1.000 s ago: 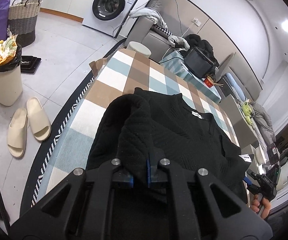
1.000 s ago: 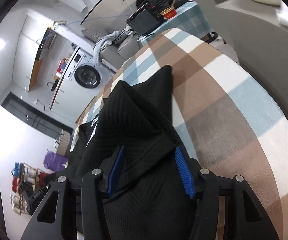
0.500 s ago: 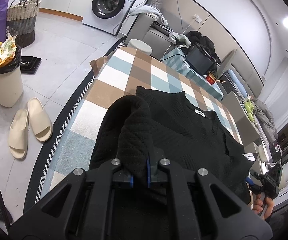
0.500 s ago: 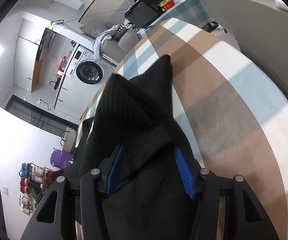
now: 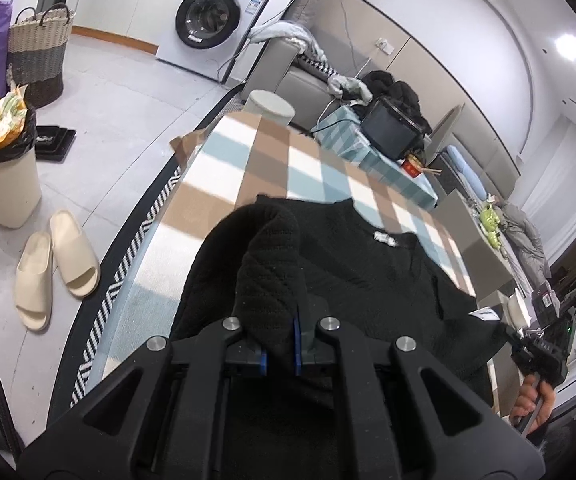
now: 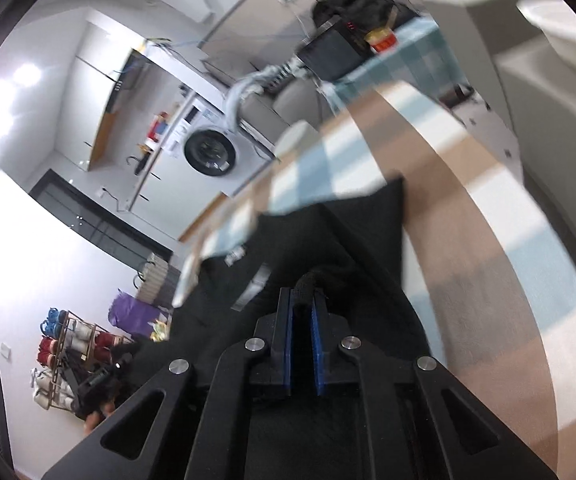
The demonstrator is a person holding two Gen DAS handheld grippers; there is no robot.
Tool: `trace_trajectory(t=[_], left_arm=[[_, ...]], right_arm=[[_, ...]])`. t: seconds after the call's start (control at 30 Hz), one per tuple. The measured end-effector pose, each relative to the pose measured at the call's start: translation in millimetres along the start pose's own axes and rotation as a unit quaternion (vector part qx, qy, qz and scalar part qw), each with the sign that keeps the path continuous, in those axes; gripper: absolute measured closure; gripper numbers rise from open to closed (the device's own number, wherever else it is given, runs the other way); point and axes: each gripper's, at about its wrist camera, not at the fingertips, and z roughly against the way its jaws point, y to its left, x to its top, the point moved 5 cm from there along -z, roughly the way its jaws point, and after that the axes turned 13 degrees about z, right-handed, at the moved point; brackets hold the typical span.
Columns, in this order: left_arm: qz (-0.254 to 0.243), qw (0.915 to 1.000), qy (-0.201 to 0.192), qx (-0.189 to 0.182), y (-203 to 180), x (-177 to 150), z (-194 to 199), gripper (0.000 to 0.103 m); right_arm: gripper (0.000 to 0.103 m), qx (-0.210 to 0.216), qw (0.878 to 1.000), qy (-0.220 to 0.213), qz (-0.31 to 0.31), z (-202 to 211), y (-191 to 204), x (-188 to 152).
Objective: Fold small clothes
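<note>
A black knit sweater [image 5: 367, 264] lies on a checked brown, white and blue tablecloth [image 5: 272, 168], its white neck label facing up. My left gripper [image 5: 280, 344] is shut on a bunched fold of the sweater's left edge, which stands up over the fingers. My right gripper [image 6: 301, 312] is shut on a thin pinch of the sweater [image 6: 351, 240] at its right edge, above the tablecloth [image 6: 467, 216]. The right gripper also shows in the left wrist view [image 5: 535, 356], held by a hand at the far right.
A sofa [image 5: 299, 76], a side table with a black monitor [image 5: 391, 132] and a round stool [image 5: 270, 106] stand beyond the table's far end. Slippers [image 5: 56, 264], a bin [image 5: 4, 176] and a basket [image 5: 38, 52] are on the floor to the left.
My right gripper has closed from wide open onto a pinch of the sweater and swung, blurring its view. My left gripper has kept its hold and moved slightly.
</note>
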Motion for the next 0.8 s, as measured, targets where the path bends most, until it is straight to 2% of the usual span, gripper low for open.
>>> trace_trajectory(t=[0.1,0.17,0.23,0.3,0.33,0.37,0.4,0.43,0.47,0.63,0.8], left_arm=[[-0.002,1.0000,-0.008,-0.002,-8.5,15.8,-3.9,0.097],[0.002,0.9999,-0.015,0.001,-13.2,32.5,-14.0,0.097],[0.012,0.9998,-0.006,0.013,-14.5,46.1,-30.7,0.097],[0.033,0.9993,0.002,0.017,-12.0,58.0,-47.0,0.084],[0.042,0.9989,0.007,0.020,-8.9,60.8,-51.7,0.068],[0.054,0.9980,0.006,0.032,-3.9,63.6,-53.6,0.047],[0.059,0.9974,-0.001,0.040,-0.8,65.0,-53.4,0.039],[0.061,0.9972,-0.012,0.042,1.3,66.2,-51.4,0.031],[0.058,0.9974,-0.020,0.038,3.3,66.5,-47.5,0.026],[0.033,0.9981,-0.014,0.050,9.1,54.4,-45.3,0.026],[0.015,0.9977,-0.001,0.065,15.5,38.9,-46.1,0.026]], right_arm=[[0.095,0.016,0.999,-0.031,-0.002,-10.5,12.0,37.4],[0.095,0.007,0.999,-0.051,-0.005,-20.2,12.8,58.4],[0.091,-0.007,0.998,-0.065,-0.027,-41.5,2.3,81.0],[0.084,-0.030,0.997,-0.050,-0.040,-57.0,-9.7,90.9],[0.084,-0.034,0.997,-0.044,-0.048,-60.7,-13.8,91.9],[0.081,-0.034,0.997,-0.040,-0.060,-62.3,-18.7,90.0],[0.072,-0.035,0.997,-0.040,-0.059,-60.4,-21.1,87.5],[0.067,-0.038,0.997,-0.040,-0.056,-58.5,-21.9,85.2],[0.061,-0.044,0.997,-0.041,-0.051,-55.0,-23.5,81.7],[0.061,-0.073,0.997,-0.013,-0.026,-45.4,-36.3,63.9],[0.059,-0.087,0.995,0.035,0.024,-53.2,-35.7,49.3]])
